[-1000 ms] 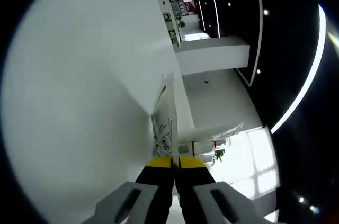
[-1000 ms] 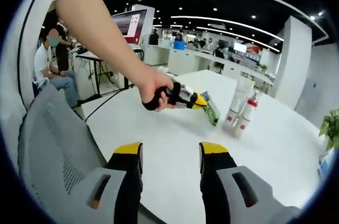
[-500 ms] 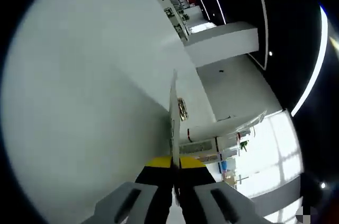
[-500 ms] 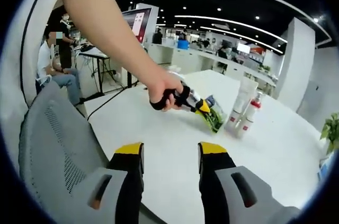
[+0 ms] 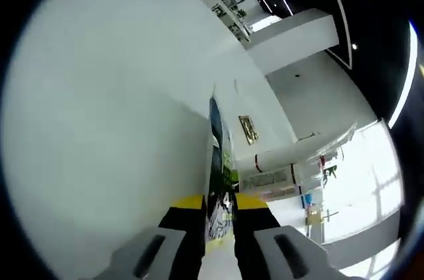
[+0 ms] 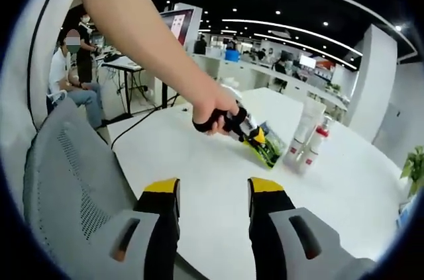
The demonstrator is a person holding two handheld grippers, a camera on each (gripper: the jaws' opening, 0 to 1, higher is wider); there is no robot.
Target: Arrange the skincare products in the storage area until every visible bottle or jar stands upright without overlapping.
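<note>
My left gripper point(image 5: 218, 204) is shut on a flat green and dark packet point(image 5: 219, 161), which sticks out edge-on over the white table point(image 5: 112, 114). In the right gripper view a hand holds that left gripper point(image 6: 255, 136) low over the table, and the green packet point(image 6: 267, 149) slants down beside a tall white tube point(image 6: 305, 121) and a white bottle with a red cap point(image 6: 311, 144), both upright. The same bottles point(image 5: 265, 177) appear sideways just past the packet in the left gripper view. My right gripper point(image 6: 212, 194) hangs open near the table's front edge, with nothing between its jaws.
A grey mesh chair back point(image 6: 73, 181) stands at the left, close to my right gripper. Behind it a person sits point(image 6: 69, 88) by desks and a screen point(image 6: 182, 28). A plant point(image 6: 412, 161) stands at the far right. Bare tabletop point(image 6: 212, 167) lies between my right gripper and the products.
The hand has carried my left gripper and the packet forward and right, closer to the tube and bottle. The left gripper view has rolled, so more of the packet's face shows. My right gripper stayed put.
</note>
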